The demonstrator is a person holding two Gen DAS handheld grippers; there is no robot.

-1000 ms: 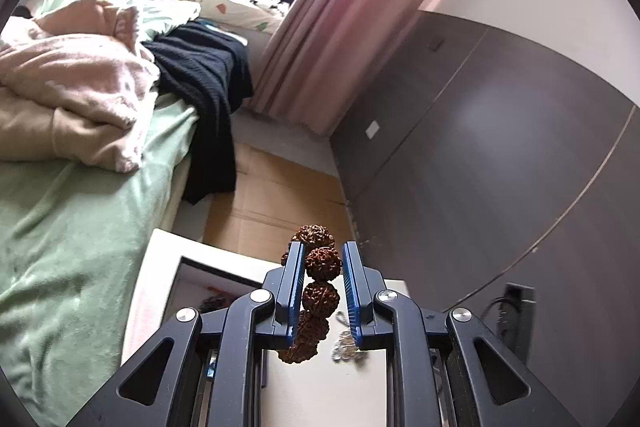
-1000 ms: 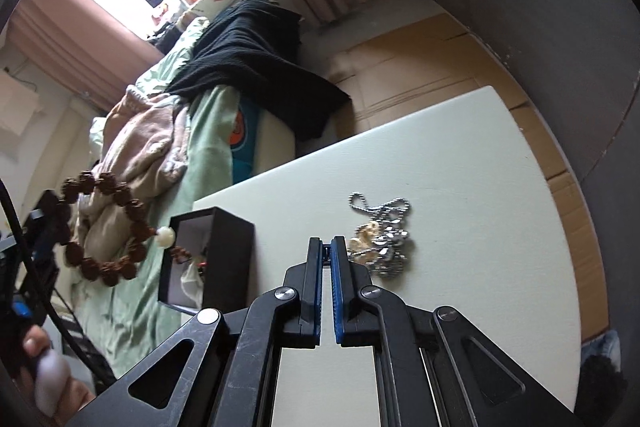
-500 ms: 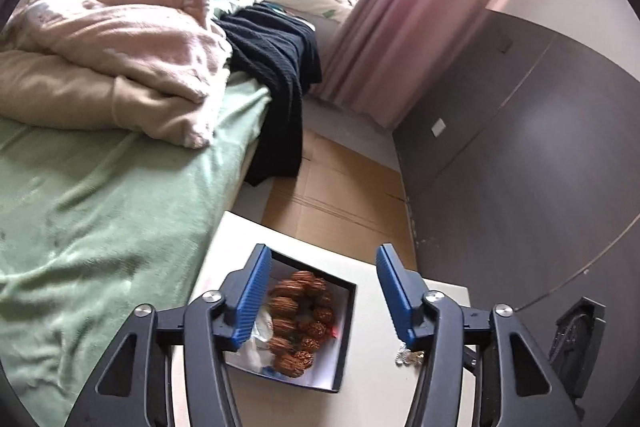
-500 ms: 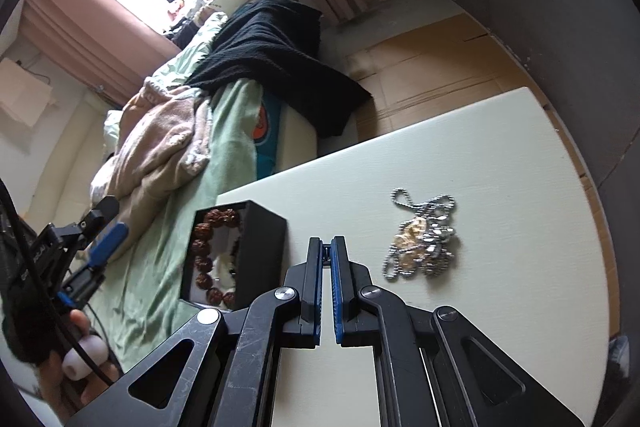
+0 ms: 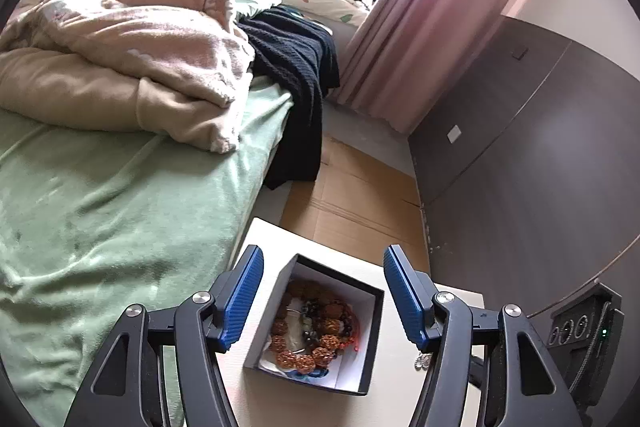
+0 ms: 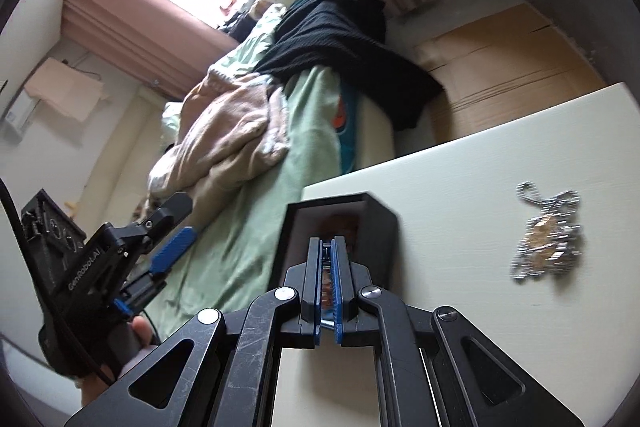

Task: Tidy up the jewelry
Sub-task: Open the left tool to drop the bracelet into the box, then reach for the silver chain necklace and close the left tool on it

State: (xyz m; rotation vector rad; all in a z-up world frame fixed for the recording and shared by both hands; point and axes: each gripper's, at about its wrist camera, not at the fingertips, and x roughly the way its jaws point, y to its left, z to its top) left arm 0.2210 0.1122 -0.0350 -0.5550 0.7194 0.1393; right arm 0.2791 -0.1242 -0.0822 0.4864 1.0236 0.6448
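A black jewelry box [image 5: 370,311] with a white lining sits on the cream table [image 5: 276,239]. A brown bead bracelet [image 5: 316,341] lies coiled inside it. My left gripper [image 5: 322,291] is open and empty, held above the box. In the right wrist view the box [image 6: 380,227] is at centre, just beyond my right gripper [image 6: 330,267], which is shut and empty. A silver chain necklace [image 6: 548,235] lies on the table [image 6: 460,187] to the right of the box. The left gripper [image 6: 160,239] also shows at the left of that view, off the table edge.
A bed with a green sheet [image 5: 100,207], beige blankets [image 5: 120,47] and a black garment [image 5: 296,67] borders the table's left side. Cardboard [image 5: 352,195] covers the floor beyond. A dark panelled wall [image 5: 540,167] stands at the right, with a power strip [image 5: 580,327] near the table.
My left gripper opened and dropped the bead bracelet into the box, then pulled back and rose. My right gripper shifted left, toward the box; it stays shut.
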